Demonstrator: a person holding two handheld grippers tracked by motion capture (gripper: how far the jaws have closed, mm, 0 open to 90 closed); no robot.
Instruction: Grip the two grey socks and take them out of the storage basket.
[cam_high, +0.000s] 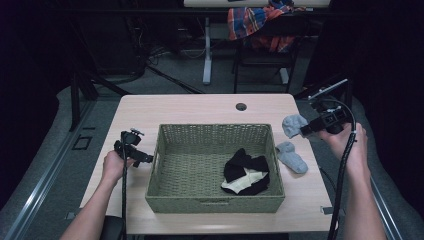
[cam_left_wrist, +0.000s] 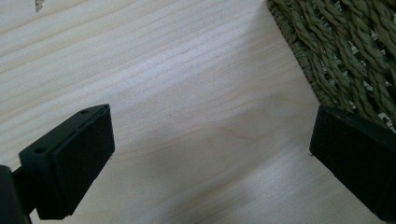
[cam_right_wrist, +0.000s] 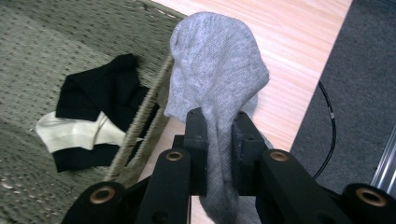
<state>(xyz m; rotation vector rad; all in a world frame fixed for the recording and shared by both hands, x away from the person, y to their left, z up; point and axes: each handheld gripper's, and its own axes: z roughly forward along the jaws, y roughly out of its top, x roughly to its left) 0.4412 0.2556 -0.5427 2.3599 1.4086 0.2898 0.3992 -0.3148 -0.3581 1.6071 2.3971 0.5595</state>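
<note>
A green woven basket (cam_high: 165, 160) sits mid-table with black and cream socks (cam_high: 245, 172) lying inside. My right gripper (cam_high: 304, 131) is shut on a grey sock (cam_high: 293, 124), held in the air right of the basket; in the right gripper view the grey sock (cam_right_wrist: 215, 70) drapes over the jaws, with the basket rim (cam_right_wrist: 144, 116) and the black and cream socks (cam_right_wrist: 93, 121) beyond. A second grey sock (cam_high: 292, 156) lies on the table beside the basket. My left gripper (cam_high: 145, 159) rests left of the basket, open over bare wood (cam_left_wrist: 187, 116), with basket weave (cam_left_wrist: 345, 46) at the upper right.
The wooden table (cam_high: 200, 107) has a cable hole (cam_high: 241, 106) at the back centre. Behind it a chair holds a plaid cloth (cam_high: 255, 22). Grey floor (cam_right_wrist: 359, 84) lies past the table's right edge. Cables trail from both grippers.
</note>
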